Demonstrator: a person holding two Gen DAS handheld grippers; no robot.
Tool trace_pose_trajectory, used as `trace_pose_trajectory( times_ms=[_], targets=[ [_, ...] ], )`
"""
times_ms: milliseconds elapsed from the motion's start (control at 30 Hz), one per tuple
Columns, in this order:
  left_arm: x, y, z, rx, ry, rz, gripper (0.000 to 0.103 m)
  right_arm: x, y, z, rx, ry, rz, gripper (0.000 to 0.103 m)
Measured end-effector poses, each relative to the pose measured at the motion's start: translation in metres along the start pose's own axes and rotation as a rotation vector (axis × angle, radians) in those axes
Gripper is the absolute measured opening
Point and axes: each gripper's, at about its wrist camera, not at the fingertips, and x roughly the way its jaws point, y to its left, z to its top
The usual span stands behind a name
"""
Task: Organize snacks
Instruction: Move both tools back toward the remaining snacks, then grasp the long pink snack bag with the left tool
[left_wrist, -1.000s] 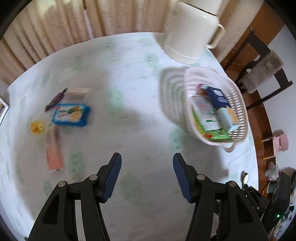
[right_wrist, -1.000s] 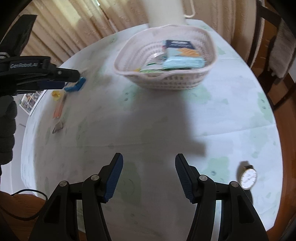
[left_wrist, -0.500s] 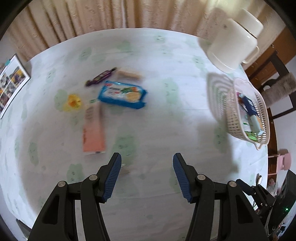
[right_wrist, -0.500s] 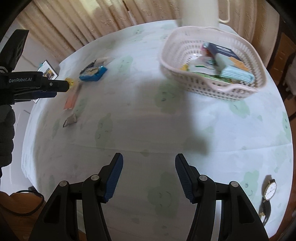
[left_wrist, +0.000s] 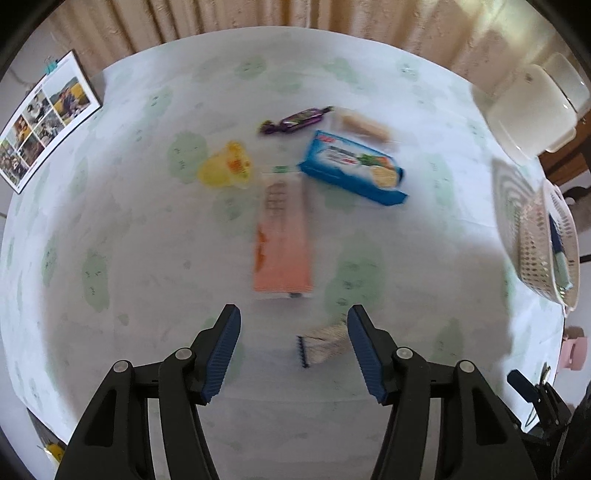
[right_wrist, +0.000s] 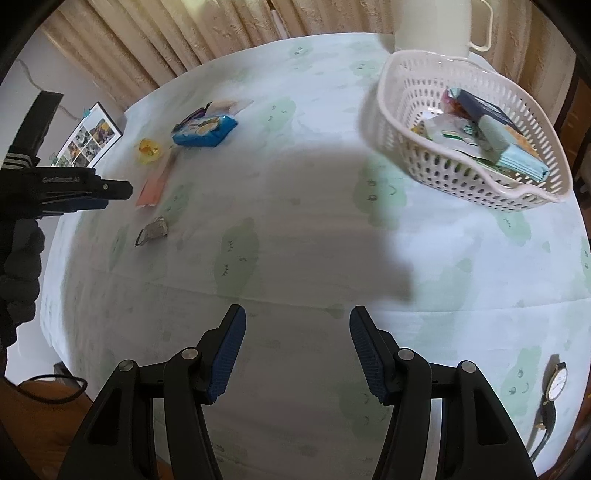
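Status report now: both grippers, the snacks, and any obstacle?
Left gripper open, empty, above small wrapped snack. Right gripper open, empty. Six snacks outside basket. Nothing in the way.

Soft daylight filters through the curtains (right_wrist: 207, 33) at the far side, leaving the tablecloth (right_wrist: 295, 155) pale and evenly lit. A broad grey shadow (right_wrist: 332, 229) falls across its middle in the right wrist view. The left wrist view is smeared by motion blur: the orange packet (left_wrist: 282, 236) and blue biscuit pack (left_wrist: 352, 168) lose their edges. Fisheye distortion bends both views, with black corners.
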Motion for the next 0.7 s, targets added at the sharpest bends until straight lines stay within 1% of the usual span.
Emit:
trace_pose_trajectory(
  times_ms=[200, 267, 467, 700],
  targets=[
    [0.016, 0.014, 0.014, -0.013, 0.013, 0.006, 0.057, 0.006, 0.007, 0.001, 0.000, 0.016, -0.008, 0.060],
    [0.023, 0.018, 0.021, -0.018, 0.021, -0.011, 0.057, 0.008, 0.009, 0.001, 0.003, 0.020, -0.012, 0.060],
    [0.037, 0.016, 0.035, -0.006, 0.026, -0.033, 0.057, 0.013, 0.012, 0.001, 0.017, 0.037, -0.027, 0.060],
    [0.060, 0.020, 0.054, -0.006, 0.041, -0.034, 0.057, 0.018, 0.014, 0.002, 0.033, 0.054, -0.045, 0.060]
  ],
)
